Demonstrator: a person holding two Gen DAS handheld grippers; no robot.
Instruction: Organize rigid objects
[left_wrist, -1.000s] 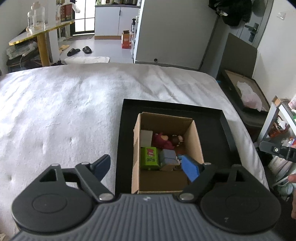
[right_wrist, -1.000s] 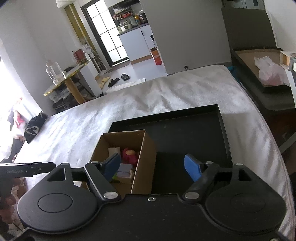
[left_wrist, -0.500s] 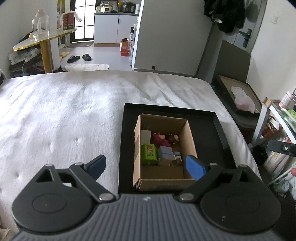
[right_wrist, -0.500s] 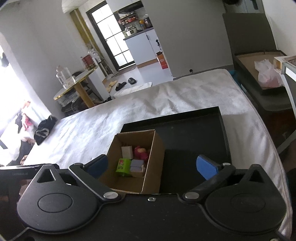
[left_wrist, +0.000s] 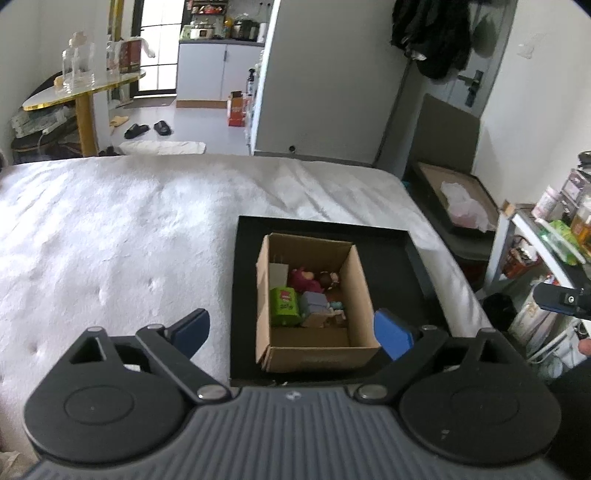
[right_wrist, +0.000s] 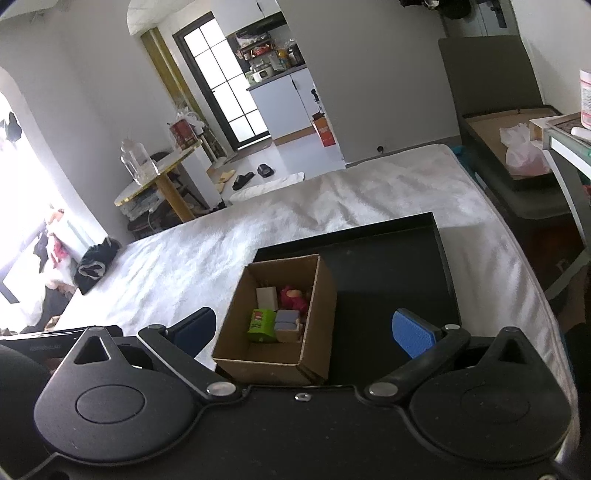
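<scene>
An open cardboard box (left_wrist: 354, 291) (right_wrist: 321, 295) stands on a black tray (left_wrist: 391, 258) (right_wrist: 391, 266) on the white bed. Inside lie several small things: a green box (left_wrist: 283, 306) (right_wrist: 261, 325), a white block (left_wrist: 279, 272) (right_wrist: 266, 298), a red plush toy (left_wrist: 303, 278) (right_wrist: 291, 298) and a grey-blue block (left_wrist: 314, 302) (right_wrist: 287, 316). My left gripper (left_wrist: 291, 332) is open and empty, held above and in front of the box. My right gripper (right_wrist: 303, 328) is open and empty, likewise held back from the box.
The white bed (left_wrist: 110, 236) spreads to the left. A round gold-edged table (left_wrist: 81, 92) with bottles stands at the back left. A dark box with a plastic bag (left_wrist: 461, 206) and a cluttered shelf (left_wrist: 546, 236) stand to the right of the bed.
Both grippers have drawn back and up from the box, which looks smaller. Both sets of jaws have opened wider.
</scene>
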